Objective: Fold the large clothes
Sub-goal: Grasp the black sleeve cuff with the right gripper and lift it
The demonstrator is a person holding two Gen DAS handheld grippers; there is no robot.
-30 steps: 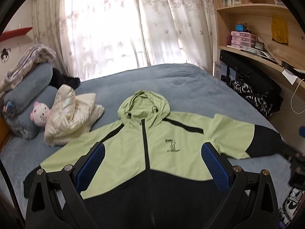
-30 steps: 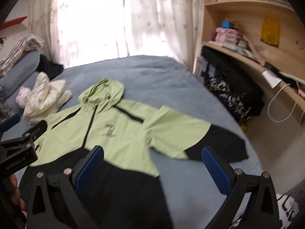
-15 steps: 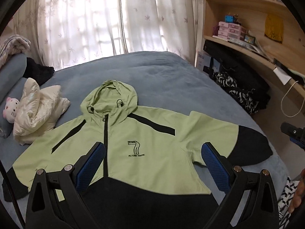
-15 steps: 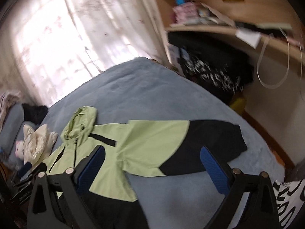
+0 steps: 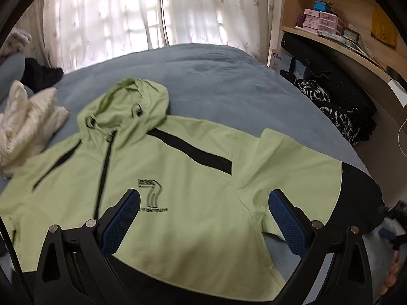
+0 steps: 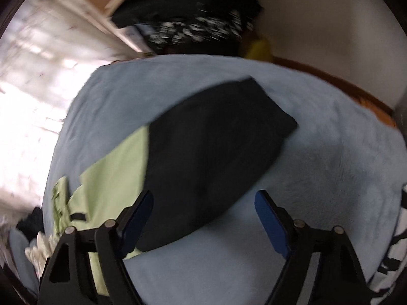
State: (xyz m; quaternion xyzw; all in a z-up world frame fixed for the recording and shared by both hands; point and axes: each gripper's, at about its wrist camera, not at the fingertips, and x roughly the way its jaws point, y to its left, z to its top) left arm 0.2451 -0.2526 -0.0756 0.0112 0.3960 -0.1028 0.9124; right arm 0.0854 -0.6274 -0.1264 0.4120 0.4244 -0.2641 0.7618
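Note:
A light green and black hooded jacket (image 5: 193,178) lies flat, front up, on the blue bed (image 5: 216,76), hood toward the window. My left gripper (image 5: 203,216) is open and empty above the chest and right armpit. The black end of the jacket's right sleeve (image 6: 216,147) fills the blurred right wrist view. My right gripper (image 6: 203,216) is open and empty just above that sleeve's lower edge. The sleeve also shows in the left wrist view (image 5: 358,193).
A cream padded garment (image 5: 28,122) lies at the bed's left. Wooden shelves (image 5: 343,48) with boxes and dark bags (image 5: 335,94) stand along the right wall. Curtains (image 5: 152,12) cover the window behind the bed. A black-and-white patterned thing (image 6: 396,249) lies at the bed's right edge.
My left gripper has moved right and closer over the jacket's chest. My right gripper has swung right and dropped low over the black sleeve end. Both stay open.

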